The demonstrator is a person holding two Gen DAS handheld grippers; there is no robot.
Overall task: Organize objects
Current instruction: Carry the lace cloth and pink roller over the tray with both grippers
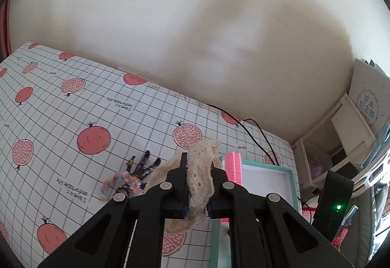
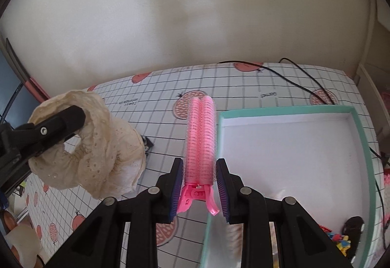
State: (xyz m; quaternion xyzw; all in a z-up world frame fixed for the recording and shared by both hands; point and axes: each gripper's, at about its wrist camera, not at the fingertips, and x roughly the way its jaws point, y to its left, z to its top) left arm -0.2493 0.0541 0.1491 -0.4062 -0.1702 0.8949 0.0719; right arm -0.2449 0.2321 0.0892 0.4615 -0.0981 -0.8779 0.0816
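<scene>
My left gripper (image 1: pixel 199 168) is shut on a cream lace scrunchie (image 1: pixel 201 185) and holds it above the table. The right wrist view shows the same scrunchie (image 2: pixel 97 146) hanging from that gripper (image 2: pixel 73 116) at the left. My right gripper (image 2: pixel 199 170) is shut on the base of a pink hair-roller clip (image 2: pixel 201 131), which points forward beside the left rim of a teal box (image 2: pixel 363 146) with a white inside. In the left wrist view the roller (image 1: pixel 233 165) stands at the box's (image 1: pixel 290 170) near corner.
Black hair clips (image 1: pixel 143 165) and a pastel braided hair tie (image 1: pixel 114 185) lie on the pomegranate-print tablecloth (image 1: pixel 73 109). A black clip and colourful small items (image 2: pixel 351 229) sit in the box's corner. A black cable (image 2: pixel 304 77) runs along the back. White shelves (image 1: pixel 353 126) stand at the right.
</scene>
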